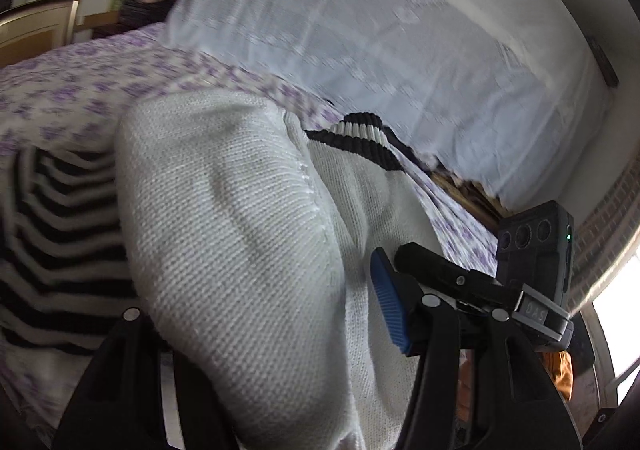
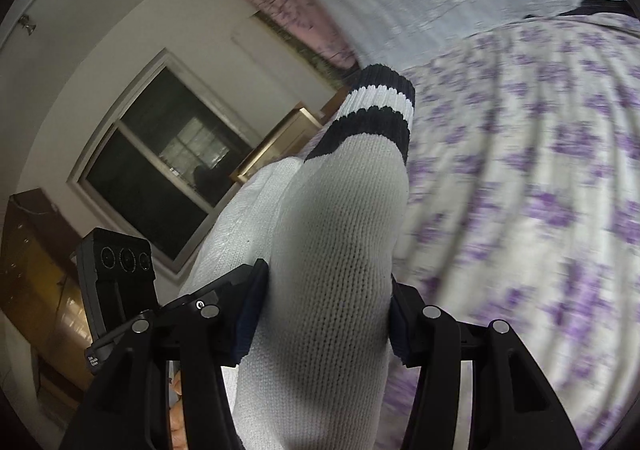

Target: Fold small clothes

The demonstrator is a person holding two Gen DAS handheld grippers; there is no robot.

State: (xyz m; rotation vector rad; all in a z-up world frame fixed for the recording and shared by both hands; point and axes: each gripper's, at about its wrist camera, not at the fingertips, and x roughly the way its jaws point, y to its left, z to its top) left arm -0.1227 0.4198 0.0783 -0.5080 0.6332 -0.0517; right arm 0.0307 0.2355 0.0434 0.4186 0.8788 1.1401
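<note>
holding a white knit sweater [image 1: 224, 218] above the bed [image 1: 72, 90]: right gripper [image 2: 324, 314] fingers clamped on the striped-cuff sleeve [image 2: 340, 234], left gripper [image 1: 256, 314] fingers clamped on a bunched fold. no containers visible. striped cloth [image 1: 52, 218] lies beside it.

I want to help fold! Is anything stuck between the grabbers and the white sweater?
No, nothing visible. The right gripper already pinches the white sweater between its pads. The left gripper has knit filling the space between its fingers too. Below lies only the purple flowered bedsheet.
</note>
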